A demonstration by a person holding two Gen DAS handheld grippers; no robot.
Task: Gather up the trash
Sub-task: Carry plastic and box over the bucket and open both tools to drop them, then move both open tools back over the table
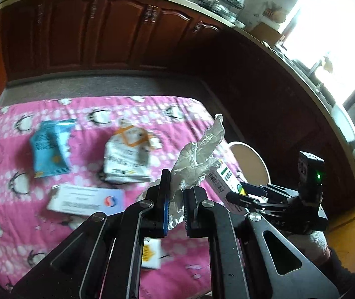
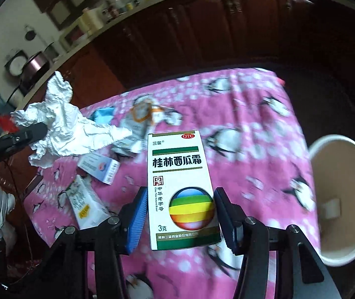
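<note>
My left gripper (image 1: pixel 176 203) is shut on a crumpled white tissue (image 1: pixel 197 154), held above the pink penguin cloth (image 1: pixel 15 214); the tissue also shows in the right wrist view (image 2: pixel 62 127). My right gripper (image 2: pixel 181 214) is shut on a white and green medicine box (image 2: pixel 179 186), also seen in the left wrist view (image 1: pixel 223 182). A round paper bucket (image 2: pixel 342 251) with a small white piece inside stands at the table's right edge, right of the box.
On the cloth lie a blue packet (image 1: pixel 50 149), a white and orange pouch (image 1: pixel 127 157), a white and blue box (image 1: pixel 85 200) and a small white carton (image 2: pixel 85 204). Dark wooden cabinets (image 1: pixel 117 30) stand behind the table.
</note>
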